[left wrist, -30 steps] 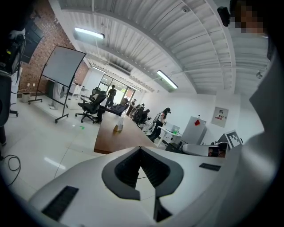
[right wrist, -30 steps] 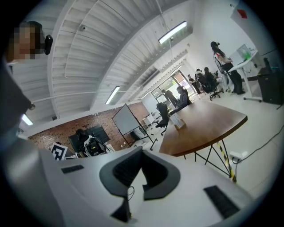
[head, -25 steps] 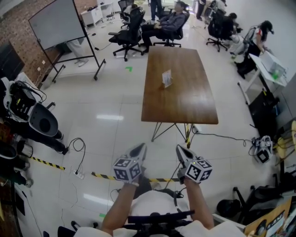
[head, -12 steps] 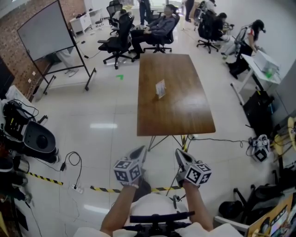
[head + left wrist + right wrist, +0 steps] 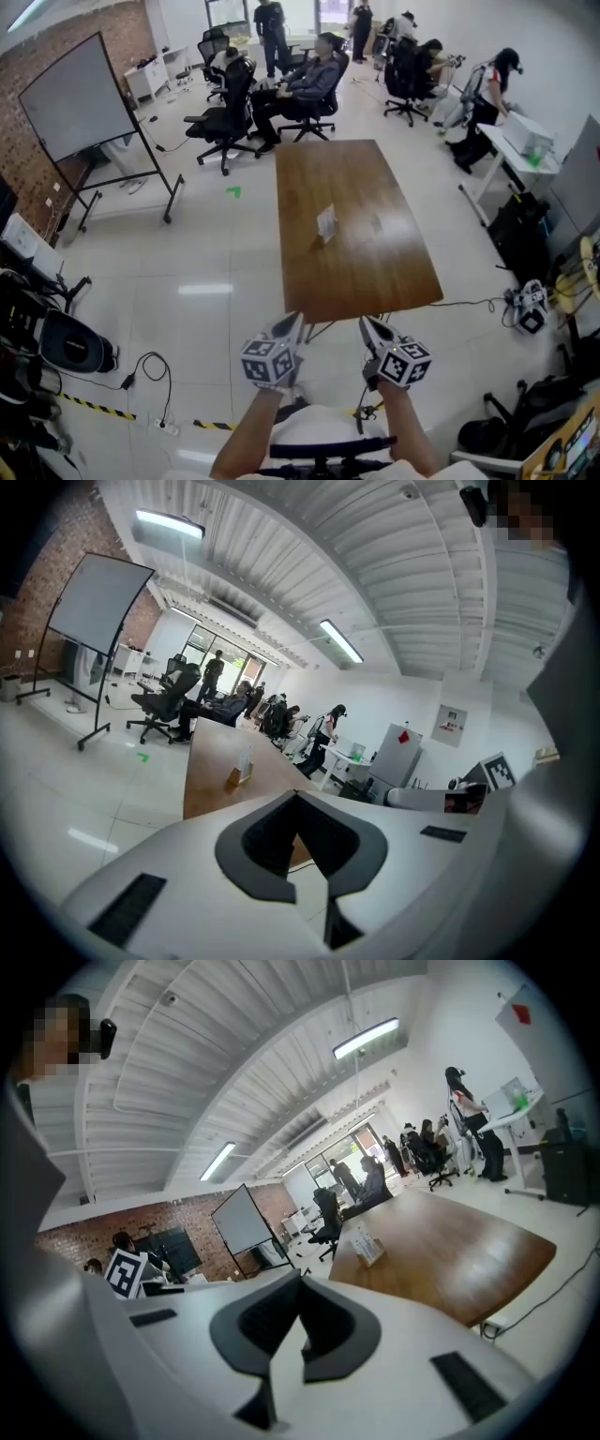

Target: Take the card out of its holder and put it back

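Left gripper (image 5: 292, 322) and right gripper (image 5: 367, 325) — both with jaws pressed together, empty. The card (image 5: 326, 219) stands in its holder (image 5: 323, 235) on the wooden table (image 5: 380, 277) — twelve o'clock from the grippers, well apart.

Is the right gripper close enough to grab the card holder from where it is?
Probably not. The right gripper hangs short of the table's near edge, while the card holder stands mid-table. Nothing blocks the way; the person would likely need to step closer.

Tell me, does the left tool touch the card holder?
Apart. The head view shows the left tool near the table's near edge, while the card holder stands mid-table, with bare wood between them.
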Available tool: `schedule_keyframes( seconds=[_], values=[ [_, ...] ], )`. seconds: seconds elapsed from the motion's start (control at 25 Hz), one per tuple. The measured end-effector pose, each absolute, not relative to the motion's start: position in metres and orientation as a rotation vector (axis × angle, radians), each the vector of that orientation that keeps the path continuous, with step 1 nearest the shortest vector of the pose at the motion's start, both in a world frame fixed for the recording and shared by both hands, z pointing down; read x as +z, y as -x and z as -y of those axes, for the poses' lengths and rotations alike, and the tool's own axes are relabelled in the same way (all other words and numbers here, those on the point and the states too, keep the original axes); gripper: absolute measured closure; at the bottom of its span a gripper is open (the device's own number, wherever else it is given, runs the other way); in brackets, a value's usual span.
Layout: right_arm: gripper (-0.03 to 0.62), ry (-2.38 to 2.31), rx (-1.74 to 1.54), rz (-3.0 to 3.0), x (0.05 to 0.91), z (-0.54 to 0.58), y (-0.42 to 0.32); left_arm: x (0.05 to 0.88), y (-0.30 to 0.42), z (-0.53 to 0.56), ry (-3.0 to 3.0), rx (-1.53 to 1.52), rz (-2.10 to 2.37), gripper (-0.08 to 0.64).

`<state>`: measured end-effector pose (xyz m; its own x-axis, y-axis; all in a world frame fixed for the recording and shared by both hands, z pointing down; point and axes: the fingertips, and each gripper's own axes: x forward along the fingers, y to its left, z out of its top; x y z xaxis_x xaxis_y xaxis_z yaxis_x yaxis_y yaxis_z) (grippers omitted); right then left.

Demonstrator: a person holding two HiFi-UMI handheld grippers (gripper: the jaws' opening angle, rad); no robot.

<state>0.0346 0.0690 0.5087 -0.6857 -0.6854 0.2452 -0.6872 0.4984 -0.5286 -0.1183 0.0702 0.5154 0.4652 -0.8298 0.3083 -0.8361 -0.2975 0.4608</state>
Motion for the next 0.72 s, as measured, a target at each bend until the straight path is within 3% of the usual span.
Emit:
schedule_keyframes(
  seconds=[0.44, 0.72],
  values=[
    [0.591, -1.176, 0.925, 2.849, 0.493, -0.031, 0.010, 0.531, 0.124, -0.011, -2.227, 0.042, 1.127, 0.560],
    [0.589, -1.148, 1.072, 2.882, 0.496, -0.001, 0.020, 0.539, 0.133, 0.021, -2.223, 0.051, 1.094, 0.560]
  ],
)
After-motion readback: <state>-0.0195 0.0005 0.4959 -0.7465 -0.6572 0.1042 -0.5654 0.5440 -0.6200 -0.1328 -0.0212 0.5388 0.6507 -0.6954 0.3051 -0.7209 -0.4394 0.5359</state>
